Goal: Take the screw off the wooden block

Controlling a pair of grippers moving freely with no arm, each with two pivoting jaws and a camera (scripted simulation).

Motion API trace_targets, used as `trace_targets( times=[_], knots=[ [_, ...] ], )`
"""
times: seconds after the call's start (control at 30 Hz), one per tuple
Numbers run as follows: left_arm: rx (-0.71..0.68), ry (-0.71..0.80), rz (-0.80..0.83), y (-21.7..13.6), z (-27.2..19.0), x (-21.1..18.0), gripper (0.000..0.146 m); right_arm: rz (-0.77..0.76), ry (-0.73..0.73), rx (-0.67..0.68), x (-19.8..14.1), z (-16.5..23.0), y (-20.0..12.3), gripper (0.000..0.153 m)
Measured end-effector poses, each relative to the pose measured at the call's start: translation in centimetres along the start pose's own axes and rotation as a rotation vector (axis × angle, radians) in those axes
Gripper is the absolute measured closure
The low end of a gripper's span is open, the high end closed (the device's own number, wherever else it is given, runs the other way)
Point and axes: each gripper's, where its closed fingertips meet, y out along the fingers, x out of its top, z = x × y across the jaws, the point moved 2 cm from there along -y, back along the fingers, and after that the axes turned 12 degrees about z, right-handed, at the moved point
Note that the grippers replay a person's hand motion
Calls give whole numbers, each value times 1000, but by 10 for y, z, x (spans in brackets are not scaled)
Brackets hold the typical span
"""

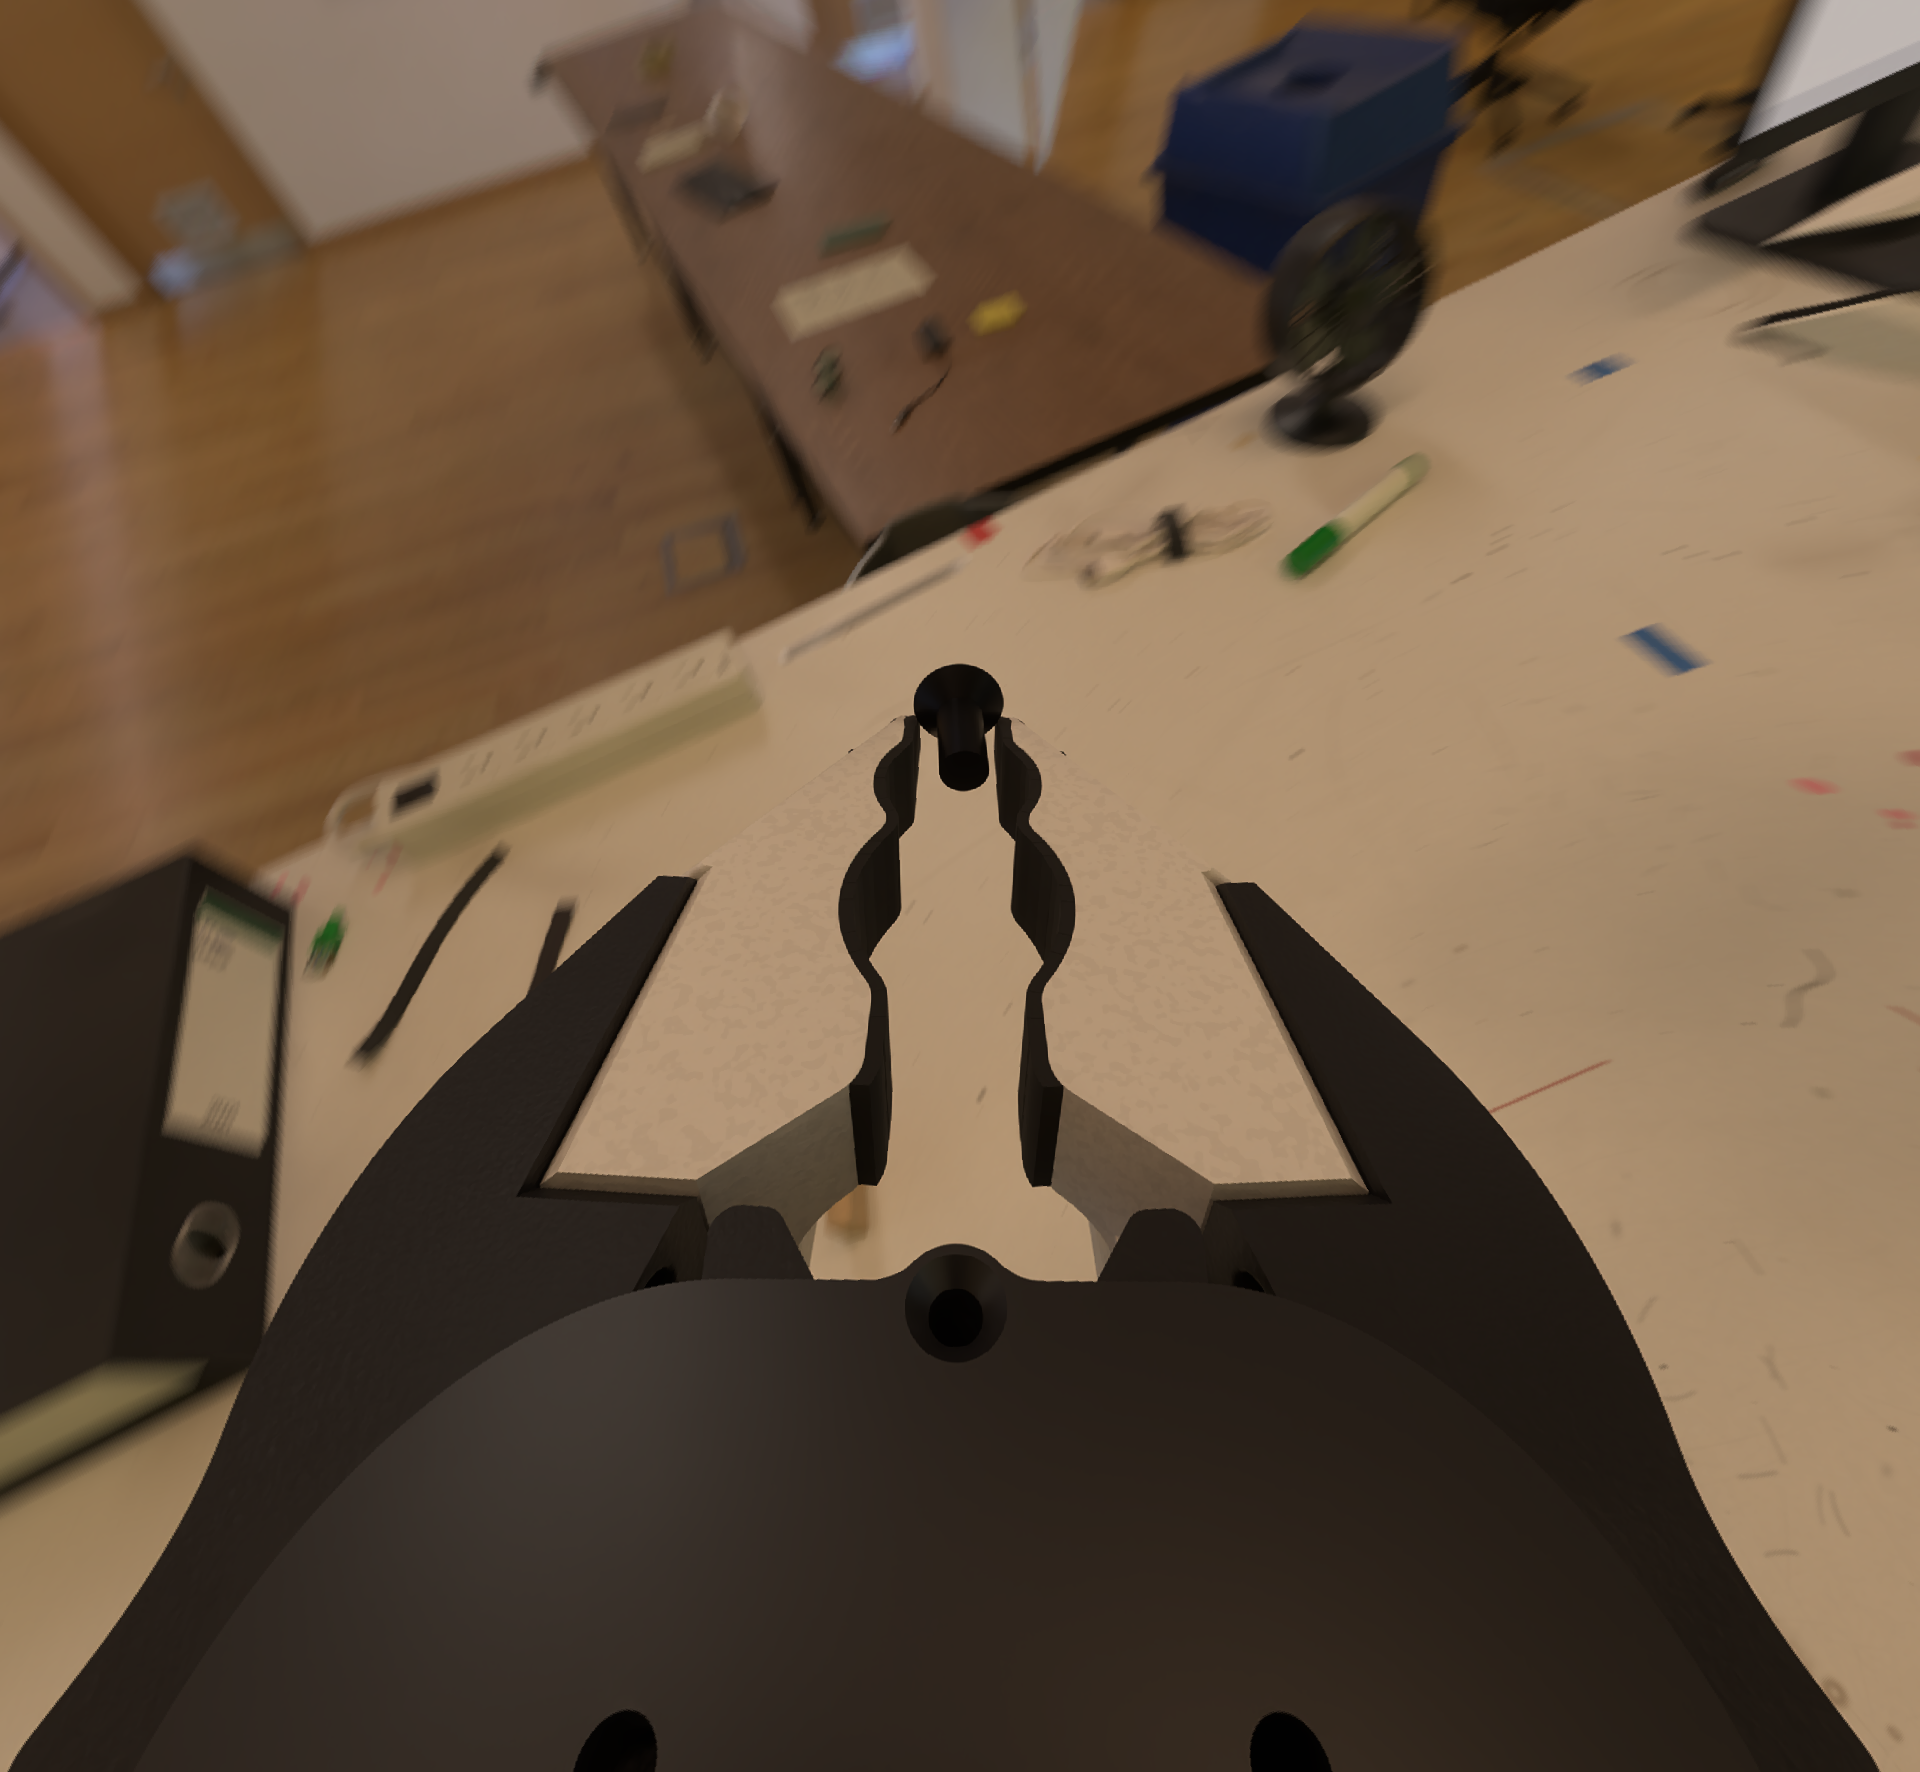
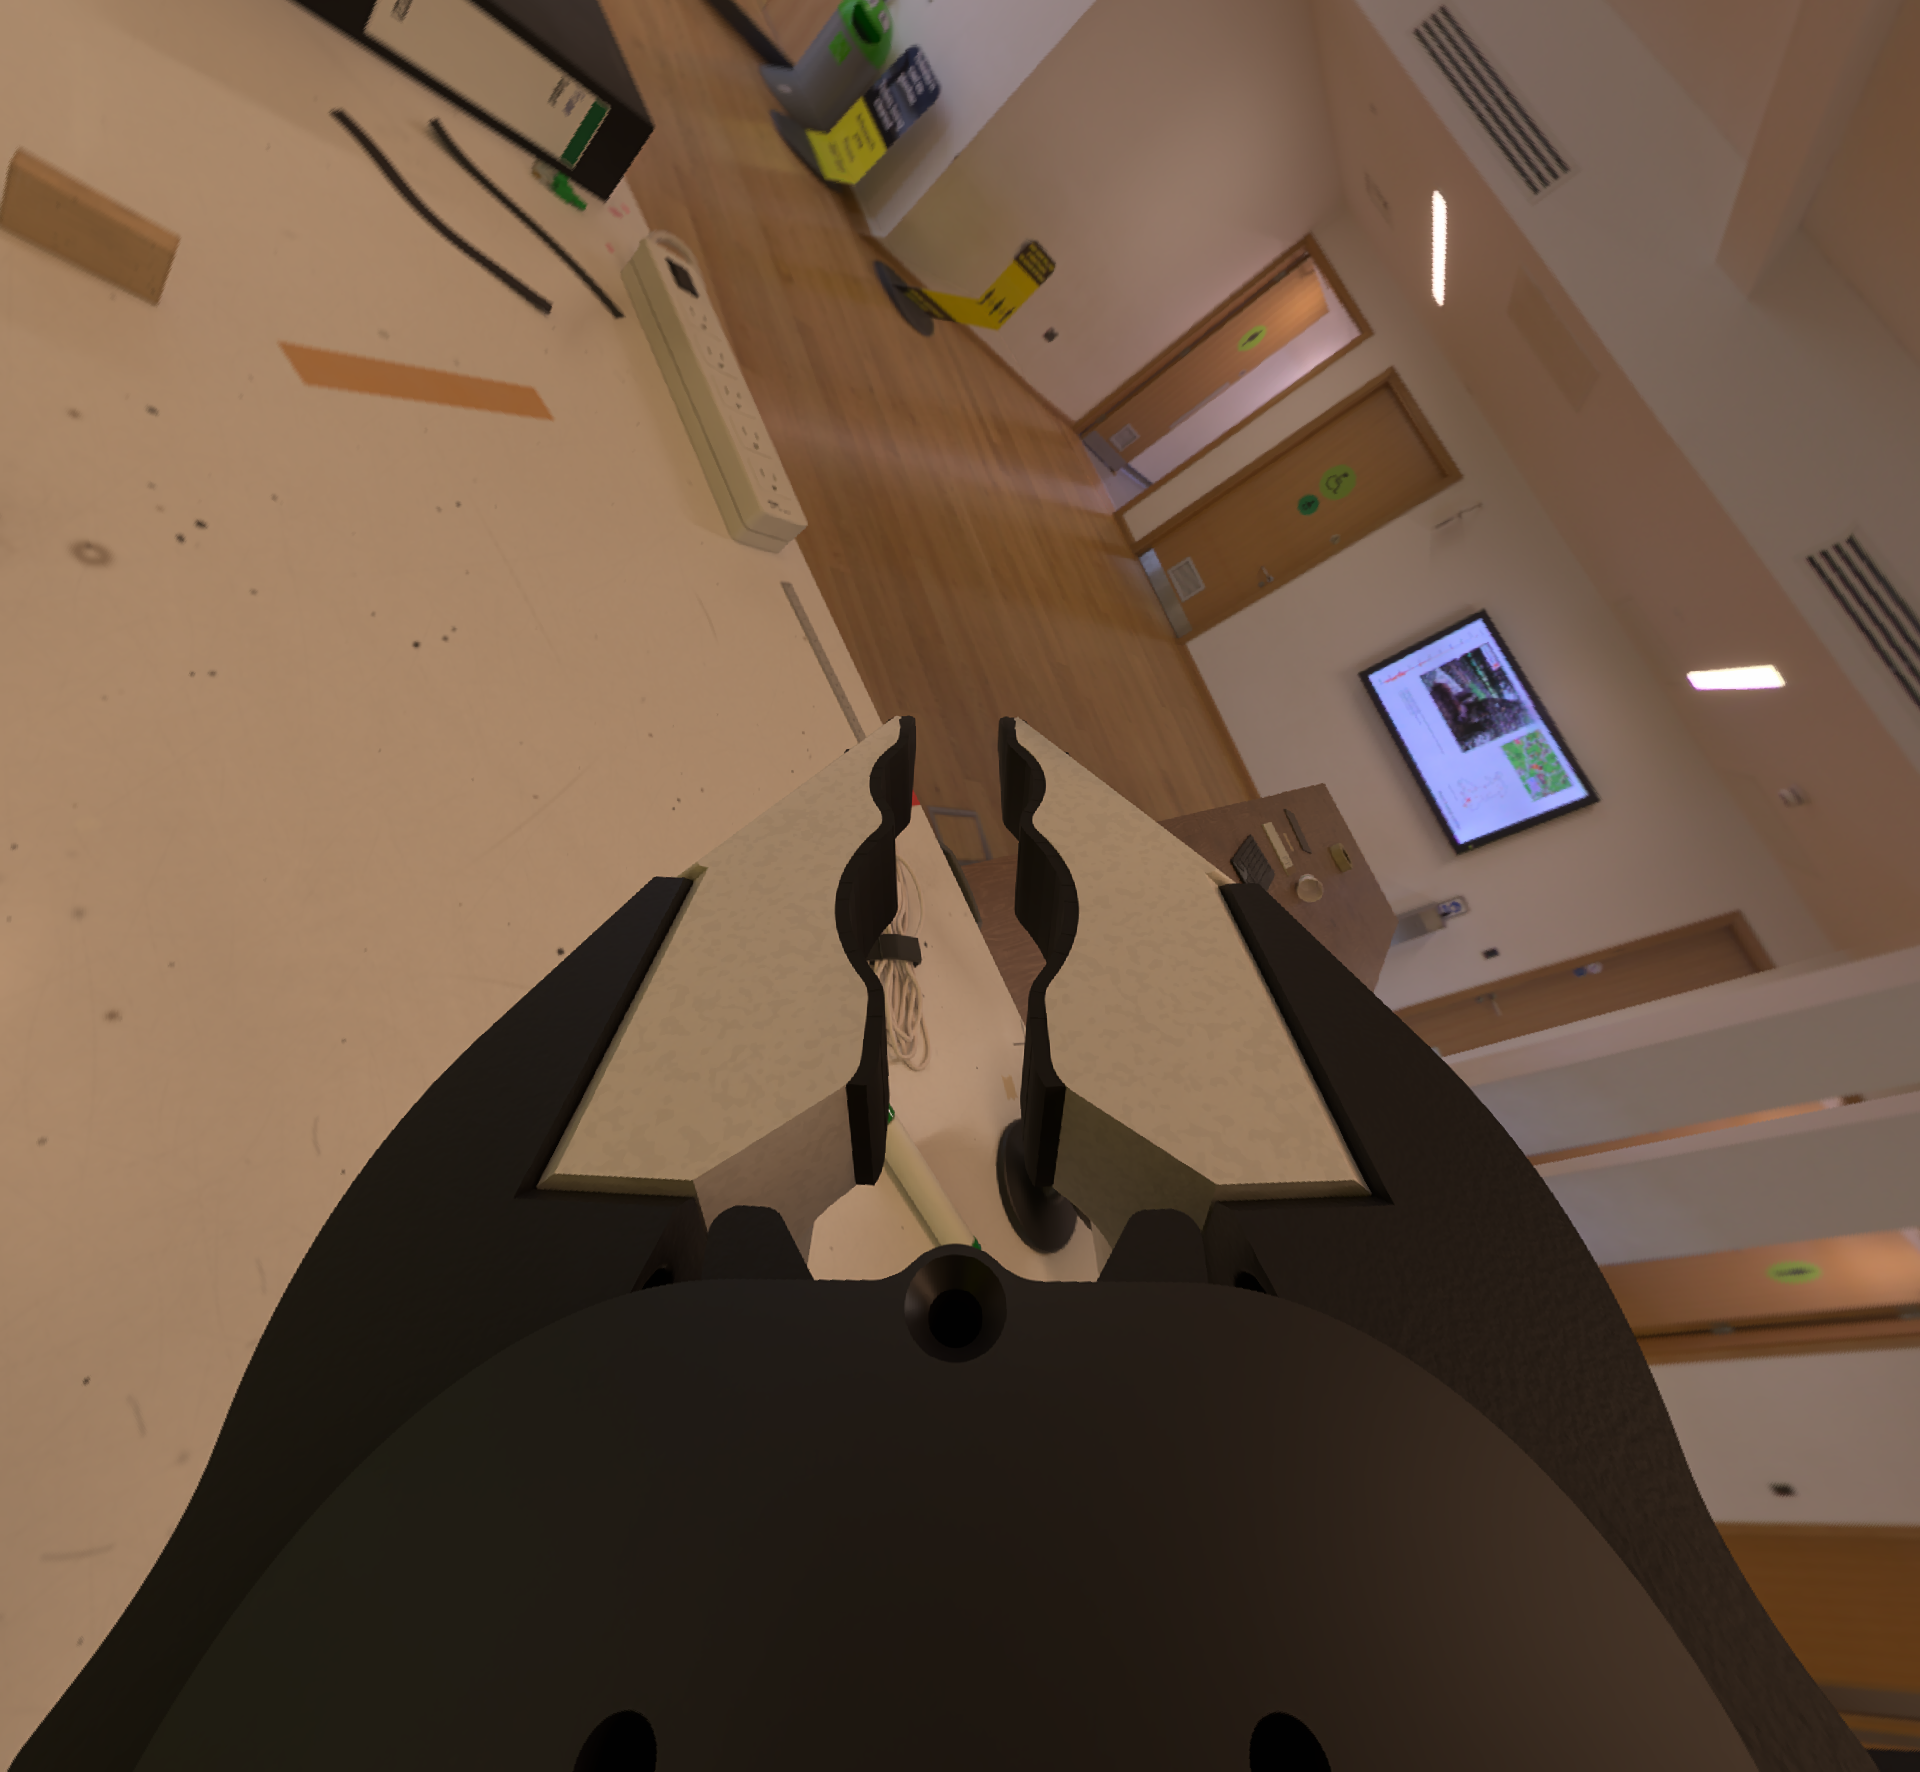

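Observation:
My left gripper (image 1: 958, 735) is shut on a black screw (image 1: 958, 696) at its fingertips; the round head sticks out past the tips and the shank points back between the fingers. It is held in the air above the white table (image 1: 1455, 891). The wooden block (image 2: 88, 226), a tan slab, lies on the table at the far left of the right wrist view, with no screw in sight on it. My right gripper (image 2: 956, 746) is open a narrow gap, empty, and turned on its side over the table edge.
A black binder (image 1: 135, 1099) (image 2: 416, 8), a white power strip (image 1: 551, 746) (image 2: 717, 392) and two black strips (image 2: 436, 205) lie near the table edge. A green marker (image 1: 1351, 517), a cable coil (image 1: 1153, 538) and a small black fan (image 1: 1340, 309) are farther off. An orange tape strip (image 2: 416, 382) is on the table.

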Motion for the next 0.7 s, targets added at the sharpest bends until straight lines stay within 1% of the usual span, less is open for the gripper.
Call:
trace_targets(
  times=[0.1,0.2,0.33,0.47,0.53,0.6,0.7],
  knots=[
    [-131,104,-158,-13,-39,25,132,-36,79,-4,-4,-9,0,138],
    [-327,206,-252,-14,-84,41,132,-88,166,6,-7,-18,-2,138],
    [-646,317,-343,-3,-140,52,132,-179,247,41,-6,-25,-9,138],
    [-866,391,-365,16,-177,50,132,-297,305,113,2,-26,-22,139],
    [-925,429,-351,27,-189,45,132,-365,310,166,9,-24,-30,139],
    [-928,457,-307,37,-197,41,132,-400,304,207,12,-21,-36,140],
    [-915,459,-301,43,-198,40,132,-386,262,309,11,-10,-39,140]
  ],
)
